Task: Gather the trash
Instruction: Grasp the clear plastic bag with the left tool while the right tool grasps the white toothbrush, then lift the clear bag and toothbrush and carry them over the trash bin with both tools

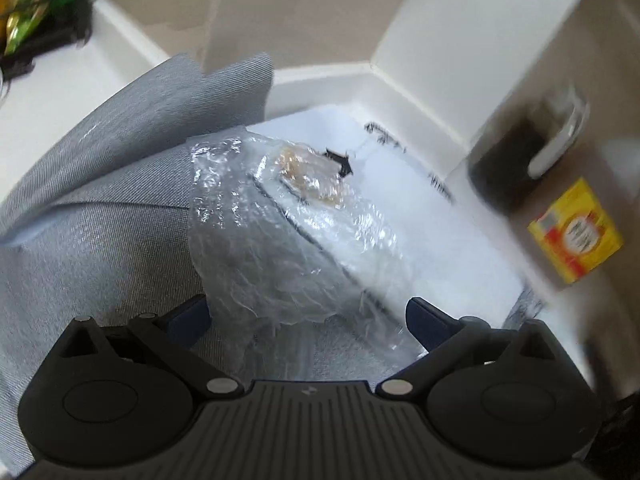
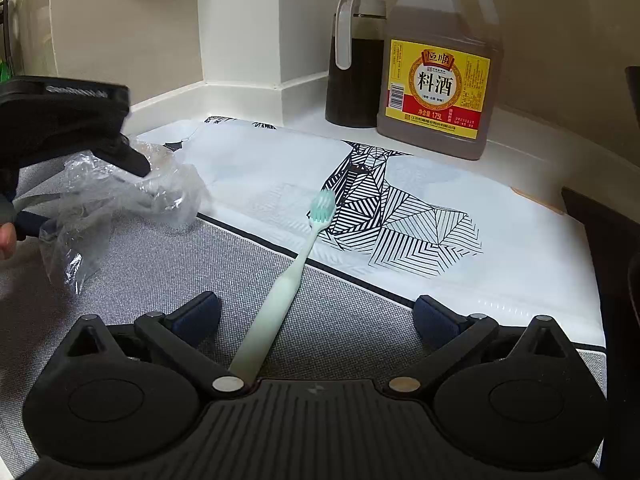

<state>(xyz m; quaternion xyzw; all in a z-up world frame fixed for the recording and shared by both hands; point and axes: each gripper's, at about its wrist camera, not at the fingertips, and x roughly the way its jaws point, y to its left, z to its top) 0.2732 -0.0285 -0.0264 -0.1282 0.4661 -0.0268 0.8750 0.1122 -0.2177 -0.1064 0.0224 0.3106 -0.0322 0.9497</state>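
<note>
A white counter (image 2: 520, 152) runs into a corner of beige wall (image 2: 120, 20) with a white pillar (image 2: 244, 20); on it lies a mat (image 2: 200, 280), woven grey nearest the grippers and smooth white with a black line-drawn figure farther back. The left gripper (image 1: 308, 316) has its fingers spread wide, crinkled clear plastic wrap (image 1: 288, 232) hanging between them, though I cannot tell what grips it. The right gripper (image 2: 316, 316) is wide open over a pale green toothbrush (image 2: 288, 280) lying flat on the mat, with a dark jug (image 2: 354, 56) and an amber bottle (image 2: 440, 72) upright behind.

Two close wrist views, shared mat (image 2: 168, 280)
</note>
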